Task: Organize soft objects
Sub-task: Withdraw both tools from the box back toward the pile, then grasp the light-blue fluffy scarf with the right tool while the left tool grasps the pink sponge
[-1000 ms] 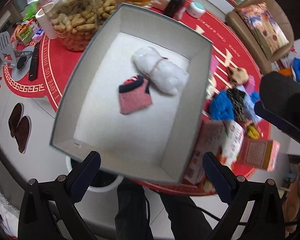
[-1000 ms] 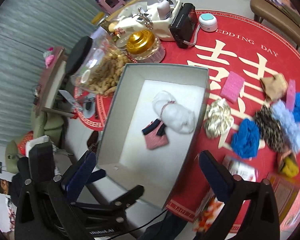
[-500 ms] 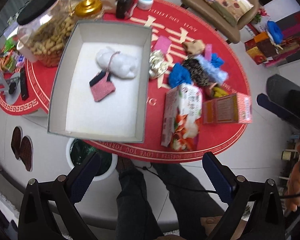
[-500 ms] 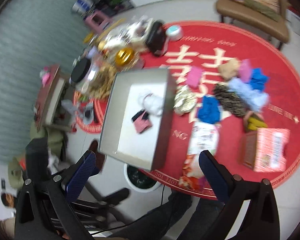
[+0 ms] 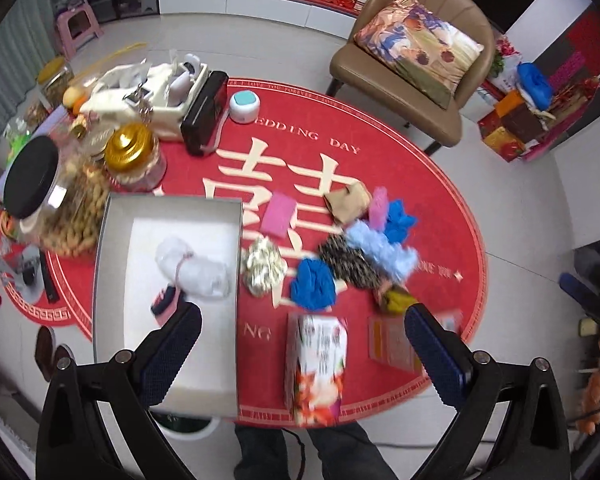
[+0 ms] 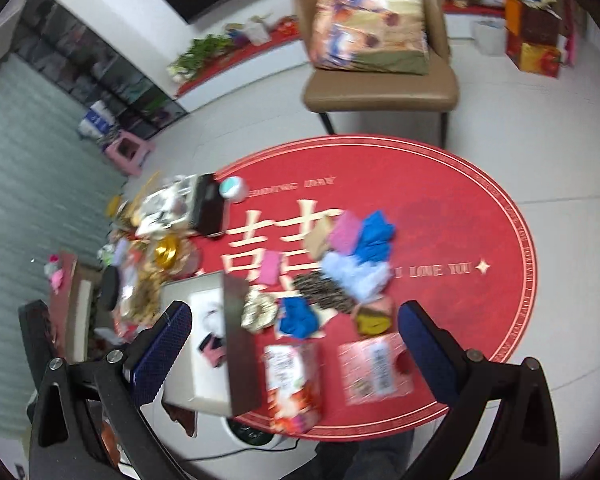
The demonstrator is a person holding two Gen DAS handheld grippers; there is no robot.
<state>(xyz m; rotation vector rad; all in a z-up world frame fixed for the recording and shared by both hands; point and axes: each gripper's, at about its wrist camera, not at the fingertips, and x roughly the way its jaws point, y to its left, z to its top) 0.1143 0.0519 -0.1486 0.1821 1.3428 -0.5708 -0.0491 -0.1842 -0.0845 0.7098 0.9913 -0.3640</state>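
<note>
A grey box [image 5: 104, 264] [image 6: 236, 344] on the red round tablecloth holds a white bundle [image 5: 192, 266] and a small pink pouch [image 5: 165, 300]. To its right lie loose soft items: a cream scrunchie [image 5: 265, 266], a blue cloth [image 5: 313, 285] [image 6: 297, 318], a leopard-print cloth [image 5: 350, 260], a light blue fluffy cloth [image 5: 384, 249], a pink sponge [image 5: 277, 214] and a tan piece [image 5: 350, 196]. My left gripper [image 5: 302, 350] and my right gripper [image 6: 294, 346] both hang open, high above the table, holding nothing.
A peanut jar with a black lid [image 5: 32, 184], a gold-lidded jar [image 5: 134, 156] and clutter crowd the table's left. Two printed cartons [image 5: 316, 364] [image 5: 400, 344] stand at the near edge. A brown chair [image 5: 416, 64] stands behind the table. A person's legs [image 5: 312, 456] show below.
Both grippers have risen well away from the box and tilted up, so the whole table and room now show. Nothing on the table has moved.
</note>
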